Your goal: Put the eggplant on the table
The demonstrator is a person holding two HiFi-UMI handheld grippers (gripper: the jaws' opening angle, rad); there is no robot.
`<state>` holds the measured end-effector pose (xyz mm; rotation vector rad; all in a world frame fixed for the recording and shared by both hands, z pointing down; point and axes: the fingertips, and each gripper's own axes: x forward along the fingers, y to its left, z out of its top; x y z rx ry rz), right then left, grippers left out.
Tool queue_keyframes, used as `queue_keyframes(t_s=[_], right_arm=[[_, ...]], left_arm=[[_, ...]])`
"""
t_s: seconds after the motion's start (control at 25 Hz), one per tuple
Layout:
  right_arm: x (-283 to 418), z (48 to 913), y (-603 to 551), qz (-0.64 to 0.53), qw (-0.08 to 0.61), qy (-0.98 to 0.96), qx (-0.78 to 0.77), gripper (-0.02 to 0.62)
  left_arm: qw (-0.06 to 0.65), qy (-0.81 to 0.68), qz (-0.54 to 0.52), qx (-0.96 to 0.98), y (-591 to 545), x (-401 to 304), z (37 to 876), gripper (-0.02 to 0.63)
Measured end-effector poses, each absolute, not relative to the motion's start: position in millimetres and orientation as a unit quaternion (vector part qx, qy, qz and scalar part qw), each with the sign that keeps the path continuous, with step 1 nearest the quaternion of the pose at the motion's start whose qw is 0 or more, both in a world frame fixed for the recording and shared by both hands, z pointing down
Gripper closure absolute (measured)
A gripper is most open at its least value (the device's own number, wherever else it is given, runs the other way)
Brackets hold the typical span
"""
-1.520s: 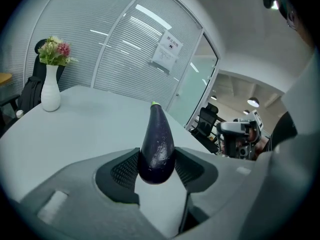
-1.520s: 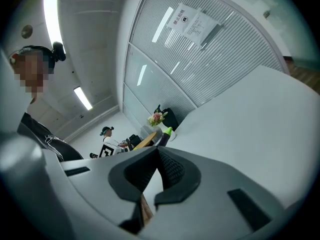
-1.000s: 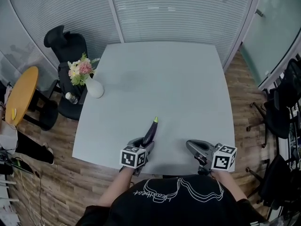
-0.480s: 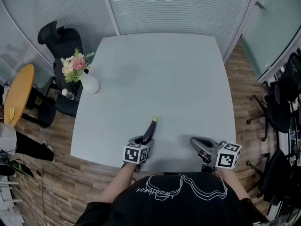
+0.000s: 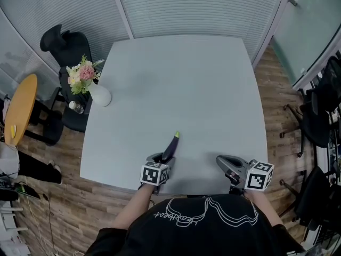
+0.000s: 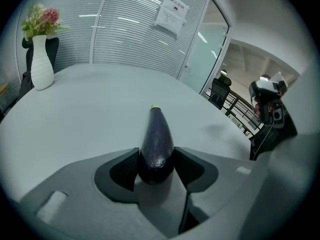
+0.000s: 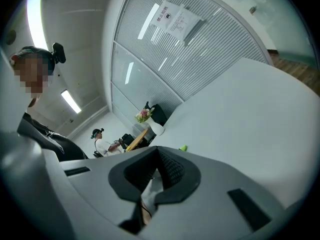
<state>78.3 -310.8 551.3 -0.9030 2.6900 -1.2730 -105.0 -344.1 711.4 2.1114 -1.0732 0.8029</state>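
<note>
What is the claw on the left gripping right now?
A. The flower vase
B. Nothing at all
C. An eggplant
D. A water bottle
C: in the left gripper view the left claw is shut on the fat end of the dark purple eggplant, whose green tip points out over the table.

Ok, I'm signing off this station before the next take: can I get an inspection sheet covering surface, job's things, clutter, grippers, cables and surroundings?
Surface: grey table, mostly bare.
Job's things: eggplant clamped in the left gripper, green tip pointing away.
Clutter: white vase of flowers at the table's left edge.
Grippers: left shut on the eggplant; right gripper shut, empty.
Cables: thin cables on the floor, far left.
Surroundings: black office chair and round wooden side table at left, blinds behind, dark chairs at right, a second person beyond.
</note>
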Motion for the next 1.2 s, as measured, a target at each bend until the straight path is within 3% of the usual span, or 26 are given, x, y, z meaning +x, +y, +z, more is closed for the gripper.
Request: queue_keyframes(t_s=[0.68, 1.2], right_arm=[[59.3, 539.8, -290.5, -0.401, 0.035, 0.881, -0.249, 0.588], [27.7, 493.1, -261.6, -0.34, 0.05, 0.918, -0.197, 0.587]], left_arm=[[0.297, -0.451, 0.249, 0.804, -351.3, -116.2, 682.5, 0.325], [0.304, -0.417, 0.074, 0.853, -300.3, -100.6, 537.1, 0.336]])
